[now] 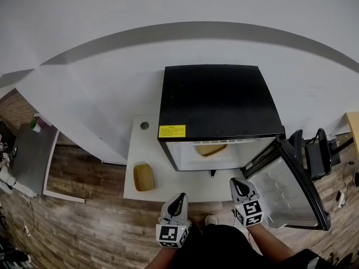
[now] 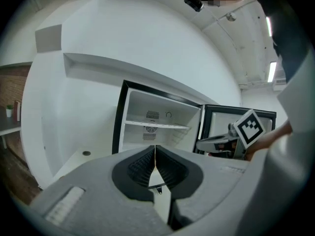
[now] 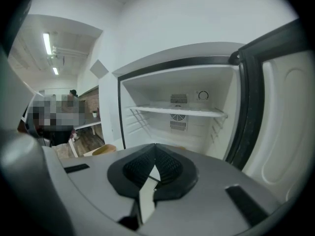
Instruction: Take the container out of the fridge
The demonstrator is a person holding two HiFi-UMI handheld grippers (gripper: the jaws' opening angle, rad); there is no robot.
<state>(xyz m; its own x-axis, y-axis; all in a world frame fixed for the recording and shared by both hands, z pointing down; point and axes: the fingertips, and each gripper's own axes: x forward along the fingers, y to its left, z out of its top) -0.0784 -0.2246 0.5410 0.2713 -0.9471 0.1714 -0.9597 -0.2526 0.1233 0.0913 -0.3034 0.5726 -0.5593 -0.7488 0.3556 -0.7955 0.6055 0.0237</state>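
A black mini fridge (image 1: 216, 102) stands on a white table (image 1: 168, 186) with its door (image 1: 289, 189) swung open to the right. A tan container (image 1: 210, 149) lies on the fridge floor just inside the opening. My left gripper (image 1: 180, 197) hovers at the table's front edge, shut and empty, its pads (image 2: 155, 156) pressed together. My right gripper (image 1: 239, 184) is shut too, in front of the opening near the door, with nothing in it (image 3: 155, 149). In both gripper views the container in the fridge is hidden behind the gripper bodies.
A second tan container (image 1: 143, 177) sits on the table left of the fridge, also in the right gripper view (image 3: 104, 150). A wire shelf (image 3: 177, 111) crosses the fridge interior. A small round hole (image 1: 145, 125) marks the table's back left. Black chairs (image 1: 314, 150) stand beyond the door.
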